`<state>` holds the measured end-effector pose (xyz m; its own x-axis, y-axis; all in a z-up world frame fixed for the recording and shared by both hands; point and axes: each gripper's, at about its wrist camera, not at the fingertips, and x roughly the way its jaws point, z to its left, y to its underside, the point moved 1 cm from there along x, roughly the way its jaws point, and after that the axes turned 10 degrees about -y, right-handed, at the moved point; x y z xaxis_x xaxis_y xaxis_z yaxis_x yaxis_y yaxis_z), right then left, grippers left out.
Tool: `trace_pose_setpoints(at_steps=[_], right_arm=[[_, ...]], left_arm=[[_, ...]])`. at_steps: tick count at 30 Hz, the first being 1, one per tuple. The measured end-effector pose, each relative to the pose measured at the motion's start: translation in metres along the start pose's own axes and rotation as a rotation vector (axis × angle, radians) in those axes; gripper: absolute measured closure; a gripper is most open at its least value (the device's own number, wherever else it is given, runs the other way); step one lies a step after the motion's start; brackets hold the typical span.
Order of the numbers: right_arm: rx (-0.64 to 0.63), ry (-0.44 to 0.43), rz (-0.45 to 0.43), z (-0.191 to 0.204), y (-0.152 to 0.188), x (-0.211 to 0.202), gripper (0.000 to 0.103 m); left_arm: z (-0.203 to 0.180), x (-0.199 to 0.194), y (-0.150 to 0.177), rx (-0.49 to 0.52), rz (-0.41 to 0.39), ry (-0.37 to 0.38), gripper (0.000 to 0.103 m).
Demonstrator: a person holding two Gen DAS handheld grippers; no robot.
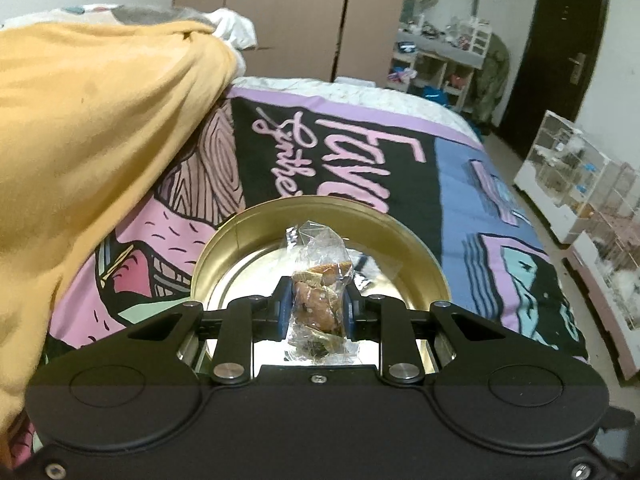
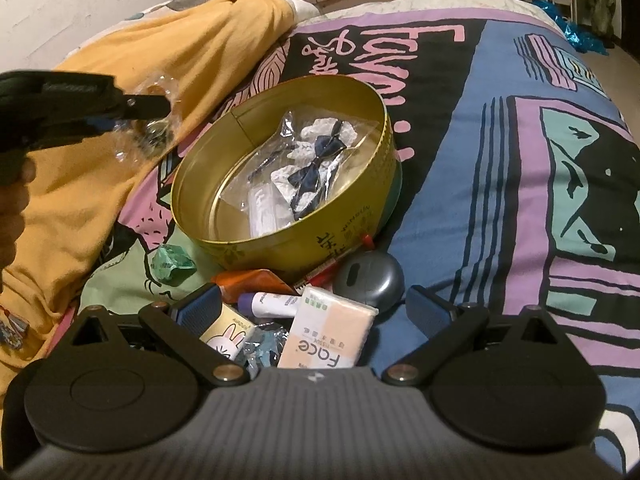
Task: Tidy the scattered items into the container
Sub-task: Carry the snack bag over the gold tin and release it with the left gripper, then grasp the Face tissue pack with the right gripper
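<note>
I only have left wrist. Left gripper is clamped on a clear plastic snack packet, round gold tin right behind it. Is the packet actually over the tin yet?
Observer: Not yet. In the right wrist view the left gripper holds the clear plastic snack packet off to the left of the round gold tin, over the mustard-yellow blanket.
Operator: What's in the tin? Packet blocks me.
Observer: A clear bag with navy-and-white lace bows lies in it.
Operator: Right gripper doing anything?
Observer: The right gripper is open and empty, above a pile in front of the tin.
Operator: What's in the pile?
Observer: A peach-and-white tissue pack, a grey round case, a crumpled green wrapper, among others.
</note>
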<state>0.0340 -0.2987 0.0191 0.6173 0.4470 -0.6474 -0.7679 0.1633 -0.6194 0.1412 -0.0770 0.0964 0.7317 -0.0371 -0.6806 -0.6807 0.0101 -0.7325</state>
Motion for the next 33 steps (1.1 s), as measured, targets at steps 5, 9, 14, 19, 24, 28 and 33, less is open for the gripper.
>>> trace_pose_setpoints(at_steps=[5, 9, 14, 19, 24, 28, 33], right_arm=[[0.015, 0.004, 0.006, -0.003, 0.000, 0.002, 0.001], [0.010, 0.010, 0.016, -0.003, 0.000, 0.004, 0.001], [0.000, 0.021, 0.036, -0.001, 0.001, 0.008, 0.001], [-0.003, 0.046, 0.060, -0.001, 0.002, 0.012, 0.001], [-0.021, 0.070, 0.084, 0.001, 0.003, 0.016, 0.001], [0.001, 0.063, 0.110, -0.002, 0.003, 0.020, 0.001], [0.079, 0.041, 0.158, -0.010, 0.003, 0.032, 0.001]], left_arm=[[0.012, 0.009, -0.006, -0.102, -0.048, -0.023, 0.030], [0.029, -0.007, -0.002, -0.159, -0.148, 0.002, 0.002], [0.052, -0.012, 0.008, -0.164, -0.095, 0.018, 0.002], [0.073, -0.010, 0.034, -0.172, -0.035, 0.000, 0.002], [0.092, -0.002, 0.062, -0.215, 0.036, -0.023, 0.003], [0.103, 0.005, 0.085, -0.244, 0.087, -0.022, 0.004], [0.099, 0.010, 0.115, -0.217, 0.143, 0.002, 0.005]])
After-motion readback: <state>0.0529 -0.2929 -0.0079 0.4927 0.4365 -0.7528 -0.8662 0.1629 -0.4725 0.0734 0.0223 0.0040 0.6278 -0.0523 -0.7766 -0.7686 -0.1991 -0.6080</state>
